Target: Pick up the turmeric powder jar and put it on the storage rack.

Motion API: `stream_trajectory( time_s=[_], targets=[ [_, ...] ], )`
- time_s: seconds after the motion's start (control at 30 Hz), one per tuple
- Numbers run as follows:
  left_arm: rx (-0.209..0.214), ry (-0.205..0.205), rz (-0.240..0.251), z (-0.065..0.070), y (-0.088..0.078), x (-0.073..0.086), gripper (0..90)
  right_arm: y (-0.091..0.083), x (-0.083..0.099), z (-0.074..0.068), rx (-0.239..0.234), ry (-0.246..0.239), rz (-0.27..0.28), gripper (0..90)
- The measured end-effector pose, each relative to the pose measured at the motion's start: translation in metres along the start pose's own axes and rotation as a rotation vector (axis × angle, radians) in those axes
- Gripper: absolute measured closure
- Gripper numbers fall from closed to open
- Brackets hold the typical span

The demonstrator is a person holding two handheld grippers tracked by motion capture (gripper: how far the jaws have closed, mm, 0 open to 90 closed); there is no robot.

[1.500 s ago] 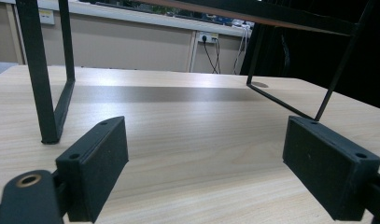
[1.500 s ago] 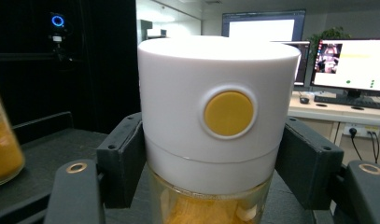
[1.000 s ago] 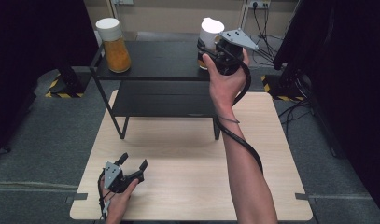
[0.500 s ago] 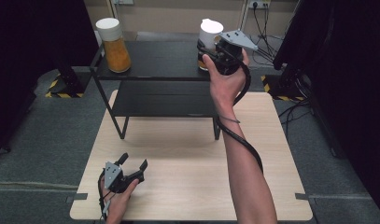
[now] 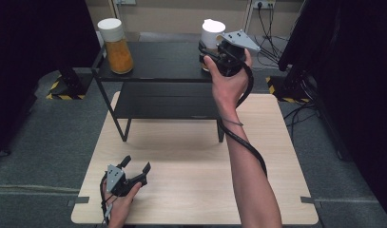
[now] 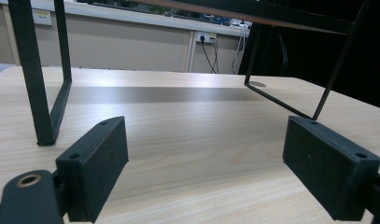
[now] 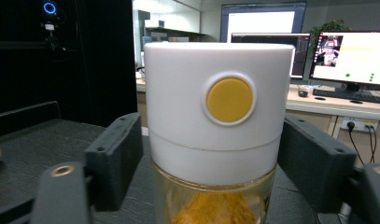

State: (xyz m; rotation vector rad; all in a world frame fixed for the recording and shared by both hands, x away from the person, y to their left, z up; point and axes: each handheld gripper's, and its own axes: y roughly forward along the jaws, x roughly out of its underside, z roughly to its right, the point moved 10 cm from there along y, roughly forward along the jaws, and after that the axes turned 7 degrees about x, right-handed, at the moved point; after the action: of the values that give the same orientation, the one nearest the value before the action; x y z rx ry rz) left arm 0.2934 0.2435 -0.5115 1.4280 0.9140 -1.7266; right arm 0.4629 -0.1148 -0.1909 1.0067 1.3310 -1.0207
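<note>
jar (image 7: 218, 121) stands upright, long axis vertical, upper right of the high view. two jars on the shelf (image 5: 162, 57). right gripper (image 7: 211, 163) jaws just opened, straddling it without touching; left gripper (image 5: 134, 172) spread, empty.

The left gripper (image 5: 136, 170) is showing a black body with a small grey plate, and its blocky matte black pads (image 6: 96, 170) are bearing small round screw holes, with a brass-ringed hole on the arm below. The right gripper (image 5: 206, 52) is carrying a grey three-cornered plate and trailing a thick black cable along a bare, sleeveless forearm that is wearing a thin band at the wrist.
</note>
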Motion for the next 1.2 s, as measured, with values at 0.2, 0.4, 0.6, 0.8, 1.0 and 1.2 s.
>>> stream_trajectory(
  time_s=[0.2, 0.4, 0.6, 0.8, 1.0, 1.2],
  targets=[
    [0.001, 0.001, 0.0, 0.001, 0.0, 0.0, 13.4, -0.004, -0.005, 0.003, -0.018, 0.016, -0.012, 9.6],
    [0.001, 0.001, 0.0, 0.001, 0.0, 0.0, 13.4, -0.011, -0.003, 0.006, -0.048, 0.019, -0.025, 7.3],
    [0.002, -0.002, 0.0, 0.001, 0.001, 0.0, 13.4, -0.019, 0.002, 0.008, -0.062, 0.012, -0.025, 7.1],
    [0.001, 0.003, 0.0, 0.001, 0.001, 0.0, 13.4, -0.029, 0.003, 0.006, -0.091, -0.004, -0.016, 6.7],
    [0.001, 0.0, 0.002, 0.001, 0.001, 0.0, 13.4, -0.037, 0.008, 0.005, -0.118, -0.012, -0.023, 6.7],
    [0.001, 0.0, 0.001, 0.001, 0.001, 0.0, 13.4, -0.044, 0.011, 0.005, -0.132, -0.019, -0.016, 6.7]
  ],
)
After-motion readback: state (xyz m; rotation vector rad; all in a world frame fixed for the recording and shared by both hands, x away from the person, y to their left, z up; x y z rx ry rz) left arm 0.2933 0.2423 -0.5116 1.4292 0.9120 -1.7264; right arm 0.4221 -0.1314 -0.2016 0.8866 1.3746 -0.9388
